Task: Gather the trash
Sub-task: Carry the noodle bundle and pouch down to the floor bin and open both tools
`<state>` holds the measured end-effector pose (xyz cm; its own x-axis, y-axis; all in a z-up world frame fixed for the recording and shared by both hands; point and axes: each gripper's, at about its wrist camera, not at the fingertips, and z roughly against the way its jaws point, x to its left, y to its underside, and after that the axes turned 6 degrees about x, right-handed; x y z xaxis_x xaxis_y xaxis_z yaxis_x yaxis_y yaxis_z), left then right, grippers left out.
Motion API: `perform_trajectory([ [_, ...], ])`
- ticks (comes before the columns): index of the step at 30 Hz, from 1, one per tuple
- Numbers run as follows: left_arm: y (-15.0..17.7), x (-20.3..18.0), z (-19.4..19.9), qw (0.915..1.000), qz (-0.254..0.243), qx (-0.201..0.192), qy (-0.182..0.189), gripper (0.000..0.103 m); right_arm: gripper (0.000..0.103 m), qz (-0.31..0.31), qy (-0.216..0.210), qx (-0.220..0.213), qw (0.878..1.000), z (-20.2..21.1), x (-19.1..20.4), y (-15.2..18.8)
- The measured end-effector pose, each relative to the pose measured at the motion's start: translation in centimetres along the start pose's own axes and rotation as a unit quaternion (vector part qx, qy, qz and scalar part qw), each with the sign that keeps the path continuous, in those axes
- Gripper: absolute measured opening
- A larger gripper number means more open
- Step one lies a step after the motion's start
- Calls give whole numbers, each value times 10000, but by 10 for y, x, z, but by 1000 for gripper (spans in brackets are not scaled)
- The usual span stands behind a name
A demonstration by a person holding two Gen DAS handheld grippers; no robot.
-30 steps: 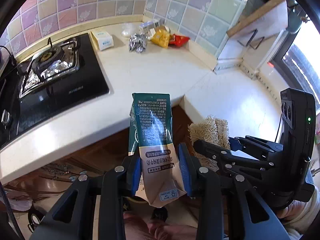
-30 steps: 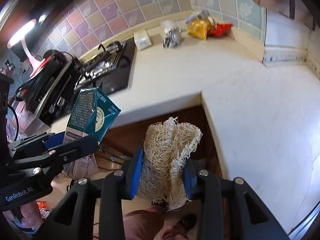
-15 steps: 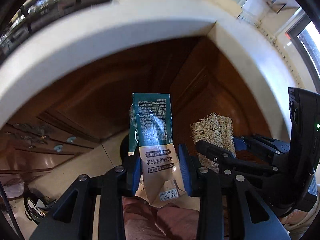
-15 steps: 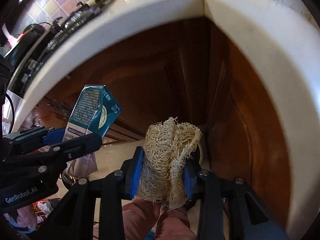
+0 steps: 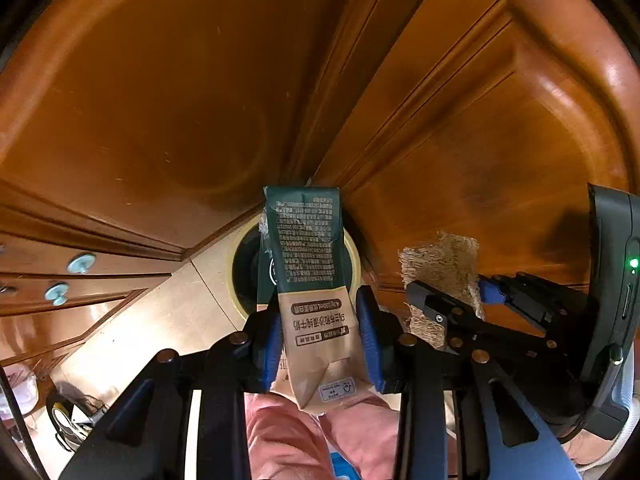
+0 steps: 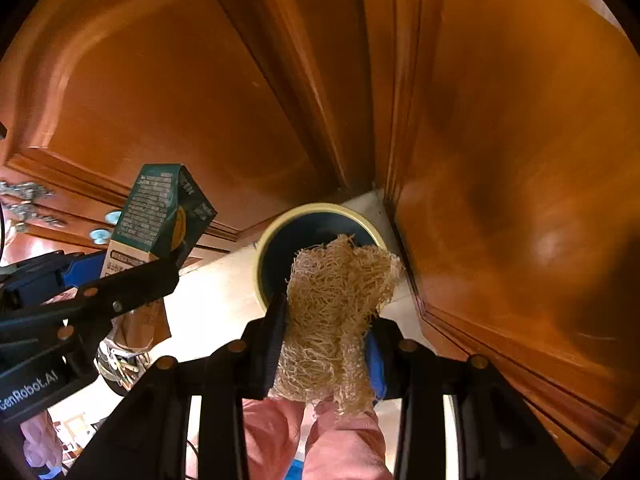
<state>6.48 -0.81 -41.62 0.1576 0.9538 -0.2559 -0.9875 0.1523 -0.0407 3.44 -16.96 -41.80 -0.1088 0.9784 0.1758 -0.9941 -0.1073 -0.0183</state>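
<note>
My left gripper (image 5: 320,336) is shut on a green and tan milk carton (image 5: 308,276), held upright above a round trash bin (image 5: 240,268) with a cream rim and dark inside, standing on the floor in the cabinet corner. My right gripper (image 6: 326,344) is shut on a tan loofah scrubber (image 6: 336,304), held just over the same bin (image 6: 276,236). The right gripper with the loofah (image 5: 444,272) shows to the right in the left wrist view. The left gripper with the carton (image 6: 160,212) shows to the left in the right wrist view.
Brown wooden cabinet doors (image 5: 160,100) meet in a corner behind the bin. Drawers with pale blue knobs (image 5: 80,262) are at the left. The floor (image 5: 152,320) is light tile. The person's pink trouser legs (image 6: 344,440) and a shoe (image 6: 120,364) are below the grippers.
Both grippers have dropped from counter height and tilted down toward the floor. The counter has left view and the bin now lies right under the carton and the loofah.
</note>
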Motion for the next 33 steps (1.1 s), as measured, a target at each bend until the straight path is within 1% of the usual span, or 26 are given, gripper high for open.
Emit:
perform_trajectory([
  [5, -8, -2, -28, 9998, -140, 167, -7, 33, 36, -158, 24, 19, 9999, -17, -8, -5],
  [7, -9, -3, -35, 9996, -185, 221, -30, 33, 36, -186, 27, 30, 9998, -20, -8, -1],
  [12, -16, -5, -39, 9993, -252, 276, -36, 33, 36, -209, 41, 78, 9997, -24, -6, -7],
  [14, -18, -4, -38, 9992, -275, 299, -67, 38, 36, -212, 41, 89, 9997, -28, -6, -6],
  [15, -18, -2, -35, 9991, -274, 316, -102, 46, 36, -211, 36, 93, 9997, -29, -8, -5],
  [16, -17, -3, -34, 9990, -264, 318, -145, 51, 36, -210, 33, 101, 9997, -31, -8, -5],
  [17, -16, -3, -33, 9991, -248, 305, -179, 53, 36, -204, 30, 109, 9997, -32, -7, -6],
  [19, -14, 2, -34, 9991, -218, 280, -210, 61, 36, -185, 28, 124, 9997, -34, -6, -8],
  [21, -13, 6, -34, 9993, -169, 224, -244, 66, 36, -160, 27, 132, 9998, -38, -5, -10],
  [23, -11, 9, -35, 9993, -128, 214, -294, 69, 36, -137, 21, 143, 9998, -40, -3, -12],
  [25, -9, 13, -32, 9991, -73, 203, -366, 74, 37, -116, 17, 146, 9998, -42, -1, -14],
  [30, -1, 26, -28, 9985, 118, 178, -501, 80, 39, -69, -20, 215, 9997, -50, 4, -20],
  [33, 5, 36, -23, 9980, 285, 176, -543, 81, 39, -14, -45, 266, 9996, -54, 9, -23],
])
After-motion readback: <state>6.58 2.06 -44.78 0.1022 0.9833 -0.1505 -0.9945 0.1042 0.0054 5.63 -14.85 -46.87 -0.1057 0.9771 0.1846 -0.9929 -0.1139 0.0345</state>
